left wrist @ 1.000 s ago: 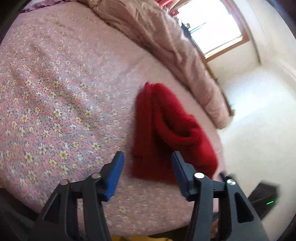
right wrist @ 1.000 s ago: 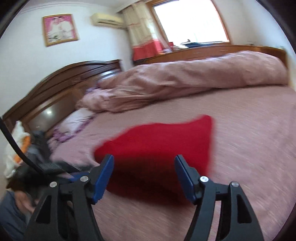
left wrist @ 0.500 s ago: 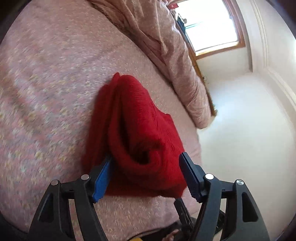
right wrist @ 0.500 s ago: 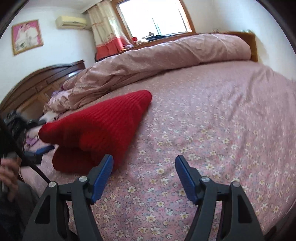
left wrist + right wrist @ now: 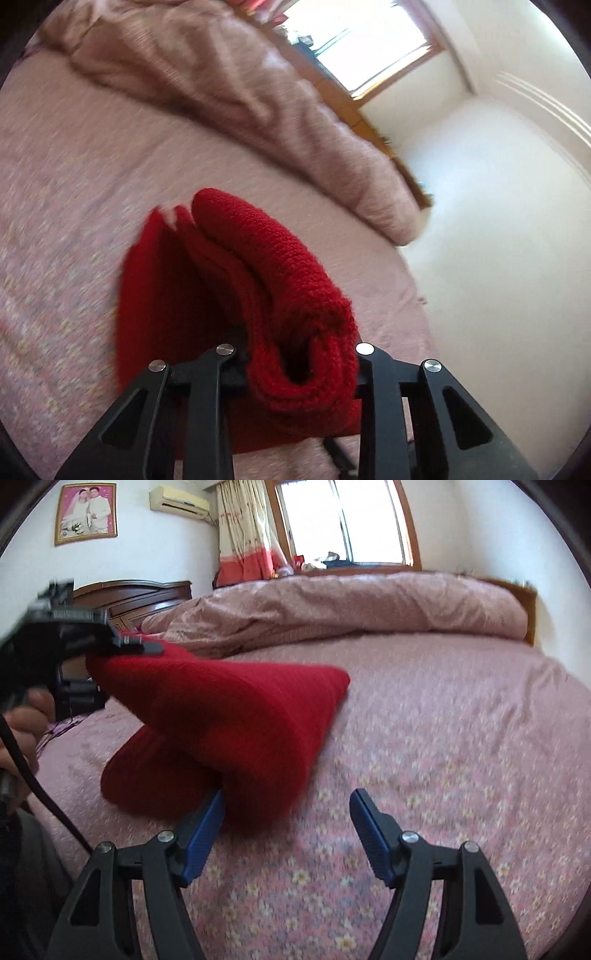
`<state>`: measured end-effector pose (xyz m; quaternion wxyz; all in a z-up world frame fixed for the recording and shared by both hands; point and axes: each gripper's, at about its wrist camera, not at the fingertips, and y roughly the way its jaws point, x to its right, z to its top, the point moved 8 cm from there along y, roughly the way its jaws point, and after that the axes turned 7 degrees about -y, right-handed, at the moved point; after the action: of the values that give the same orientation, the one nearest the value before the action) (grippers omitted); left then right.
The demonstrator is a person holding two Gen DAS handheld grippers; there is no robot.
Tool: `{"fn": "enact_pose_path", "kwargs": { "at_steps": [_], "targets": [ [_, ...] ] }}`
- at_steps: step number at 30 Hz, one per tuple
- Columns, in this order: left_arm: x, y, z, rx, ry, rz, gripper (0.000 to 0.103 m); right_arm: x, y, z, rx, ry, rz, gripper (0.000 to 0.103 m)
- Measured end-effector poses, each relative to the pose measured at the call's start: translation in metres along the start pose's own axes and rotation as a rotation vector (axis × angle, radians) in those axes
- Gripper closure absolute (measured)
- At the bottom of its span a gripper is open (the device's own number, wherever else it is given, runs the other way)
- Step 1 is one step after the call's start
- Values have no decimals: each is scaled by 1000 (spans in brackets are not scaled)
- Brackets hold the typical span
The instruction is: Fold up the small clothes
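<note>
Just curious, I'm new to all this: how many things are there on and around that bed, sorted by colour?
Red: 1, knitted garment
Pink: 2, floral bedsheet, rolled duvet
Black grippers: 2, left gripper, right gripper
Total: 5

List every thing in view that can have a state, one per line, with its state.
red knit garment: folded over, one end lifted off the bed, the rest lying on it.
left gripper: shut on the garment's thick folded end.
right gripper: open, empty, low over the sheet beside the garment.
quilt: bunched along the bed's far side.
curtain: drawn aside.
</note>
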<state>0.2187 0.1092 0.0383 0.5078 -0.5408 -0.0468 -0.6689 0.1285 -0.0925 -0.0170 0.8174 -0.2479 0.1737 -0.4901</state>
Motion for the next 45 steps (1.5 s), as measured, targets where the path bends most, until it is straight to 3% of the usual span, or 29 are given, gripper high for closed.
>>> {"fn": "enact_pose_path", "kwargs": {
  "at_steps": [7, 11, 13, 14, 17, 19, 27, 30, 33, 39, 40, 42, 45],
  "targets": [
    [51, -2, 4, 31, 112, -73, 83, -14, 29, 12, -27, -22, -33, 28],
    [52, 0, 7, 38, 128, -67, 83, -8, 35, 26, 19, 15, -79, 28],
    [45, -2, 9, 48, 105, -67, 83, 0, 44, 21, -18, 2, -139, 28],
    [41, -4, 11, 53, 98, -59, 83, 9, 47, 14, -42, 30, -161, 26],
    [23, -6, 9, 50, 64, -46, 83, 35, 40, -3, -20, 217, -112, 14],
    [3, -6, 2, 55, 42, -9, 83, 40, 42, -7, -37, 258, -86, 13],
    [-75, -16, -40, 27, -17, 182, 83, 25, 33, -15, -65, 112, -125, 12],
    [-73, -12, -48, 56, 55, 241, 82, 25, 24, -22, -65, 86, -104, 12],
    [-67, -7, -55, 80, 156, 320, 81, 33, 16, -31, -95, 146, -5, 12],
    [-74, -12, -58, 73, 97, 309, 80, 45, -8, -47, -134, 118, -38, 12],
    [-75, -15, -57, 76, 96, 311, 80, 48, -8, -48, -139, 115, -54, 12],
    [-75, -25, -50, 101, 93, 304, 79, 68, -13, -55, -175, 111, -207, 13],
    [-79, -22, -52, 47, 69, 280, 73, 89, -24, -54, -159, 212, -195, 15]
  ]
}}
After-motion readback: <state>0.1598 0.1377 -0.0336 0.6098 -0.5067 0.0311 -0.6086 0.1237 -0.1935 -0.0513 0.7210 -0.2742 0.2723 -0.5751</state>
